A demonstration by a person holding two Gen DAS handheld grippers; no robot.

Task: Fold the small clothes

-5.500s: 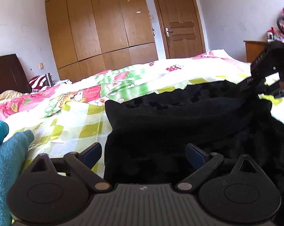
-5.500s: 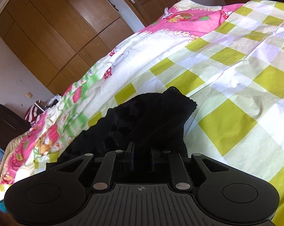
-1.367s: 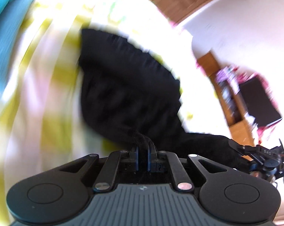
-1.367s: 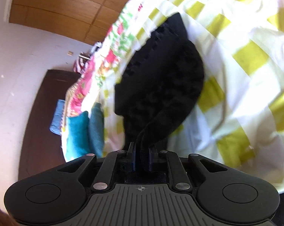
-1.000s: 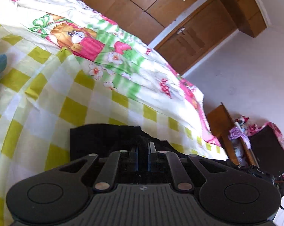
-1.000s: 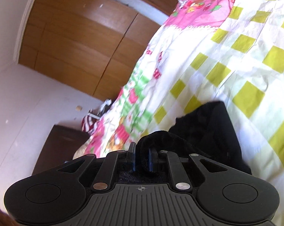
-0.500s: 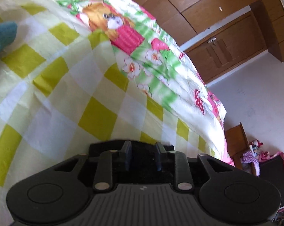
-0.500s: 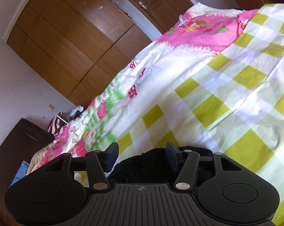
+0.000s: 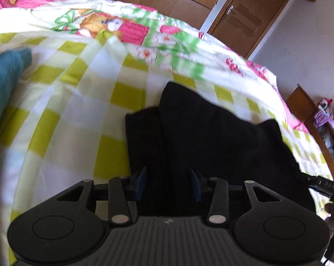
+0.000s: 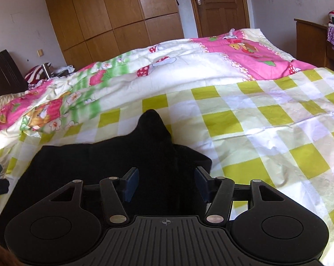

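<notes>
Black garment (image 9: pixel 211 137) lies folded on the checked bedspread (image 9: pixel 78 93), directly ahead of both sets of jaws. The left gripper (image 9: pixel 168 182) has its jaws spread, the blue pads (image 9: pixel 141 182) apart with dark cloth showing between them but nothing pinched. From there the garment runs forward in two layers: a narrower lower panel just left of the jaws and a wider upper layer rising to a corner ahead of them. Off to the right of the jaws, at the garment's far edge, part of the other tool shows. Far left of the jaws sits a teal cloth (image 9: pixel 5 84).

The right gripper (image 10: pixel 167 185) is likewise spread wide, its pads either side of the garment (image 10: pixel 113 161) without closing on it. Ahead of these jaws the fabric peaks into a point; to their left it spreads broad and flat. Beyond it the yellow-and-white checks give way to a pink and green cartoon quilt (image 10: pixel 189 66), then a wooden wardrobe (image 10: pixel 113 11) and a door (image 10: pixel 218 4).
</notes>
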